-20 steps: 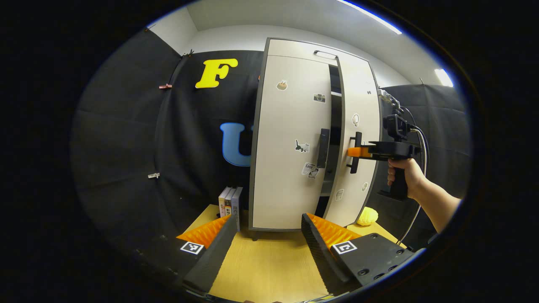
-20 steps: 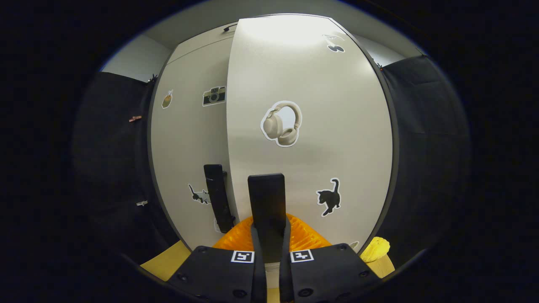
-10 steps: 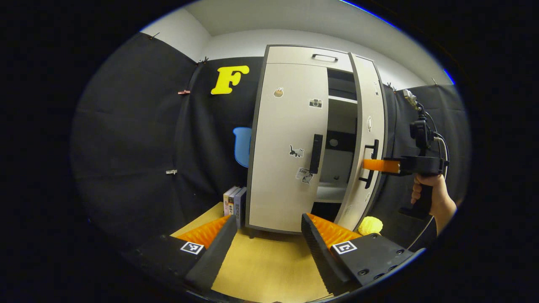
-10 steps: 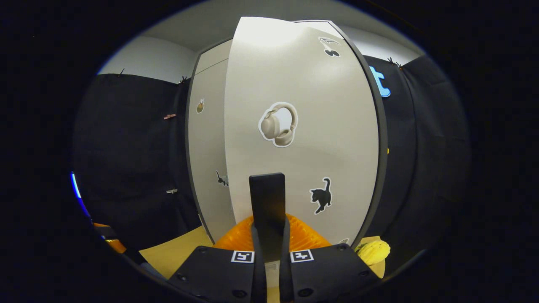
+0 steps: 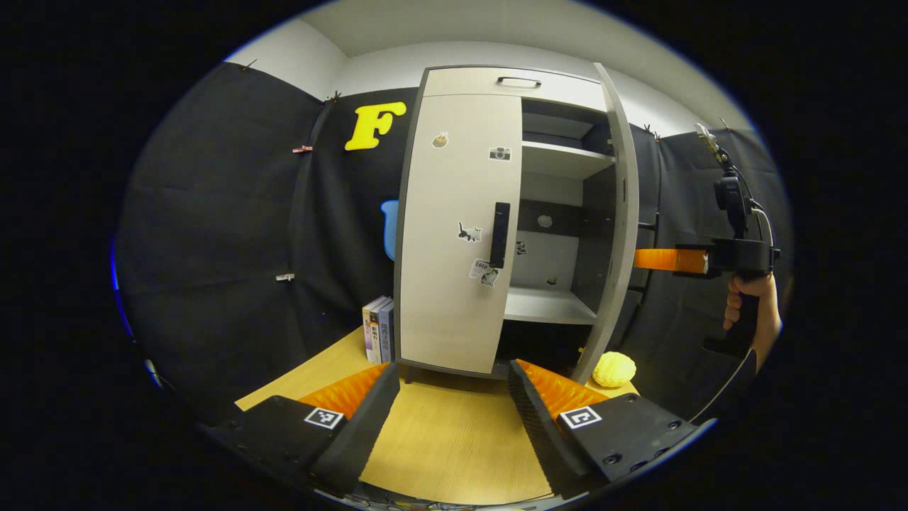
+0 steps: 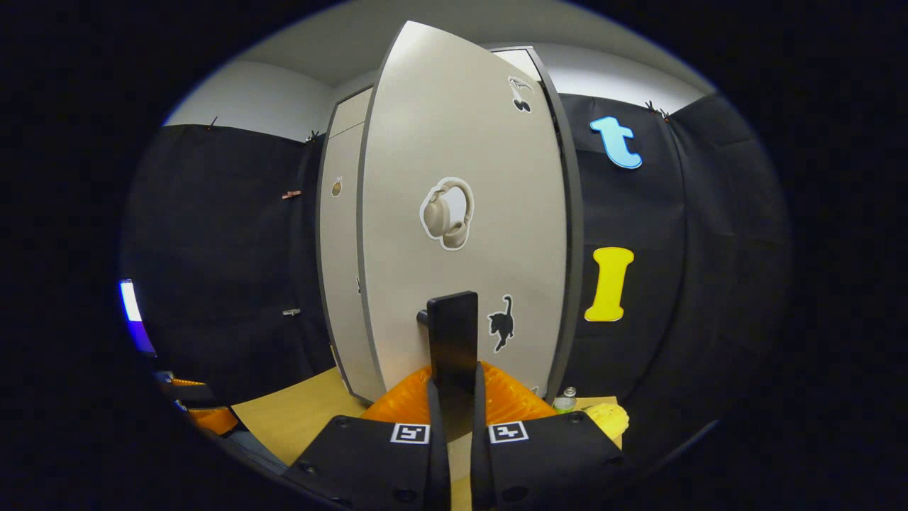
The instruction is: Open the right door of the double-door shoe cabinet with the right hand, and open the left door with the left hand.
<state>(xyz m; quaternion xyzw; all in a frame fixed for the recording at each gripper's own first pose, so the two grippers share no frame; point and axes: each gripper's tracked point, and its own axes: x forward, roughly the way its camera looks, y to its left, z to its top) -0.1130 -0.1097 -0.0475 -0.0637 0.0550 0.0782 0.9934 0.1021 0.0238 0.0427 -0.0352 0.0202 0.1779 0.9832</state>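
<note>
The pale shoe cabinet (image 5: 518, 81) stands on the wooden table. Its left door (image 5: 454, 213) is closed, with a black bar handle (image 5: 499, 234) at its inner edge. The right door (image 5: 623, 213) is swung wide and shows edge-on in the left gripper view, baring the shelves (image 5: 550, 305). In the right gripper view that door (image 6: 461, 177) faces me, and my right gripper (image 6: 452, 387) is shut on its black handle (image 6: 452, 333). A hand (image 5: 752, 305) holds that right gripper (image 5: 640, 259) beside the door. My left gripper (image 5: 450, 383) hangs open over the table, well short of the left door.
Several books (image 5: 376, 330) stand against the cabinet's left side. A yellow knobbly ball (image 5: 614, 369) lies on the table (image 5: 447, 440) below the open door, with a small bottle (image 6: 565, 401) near it. Black cloth walls close in both sides.
The right door has swung from slightly ajar to wide open, pulled by my right gripper on its handle. The left gripper has drawn back a little and stays open.
</note>
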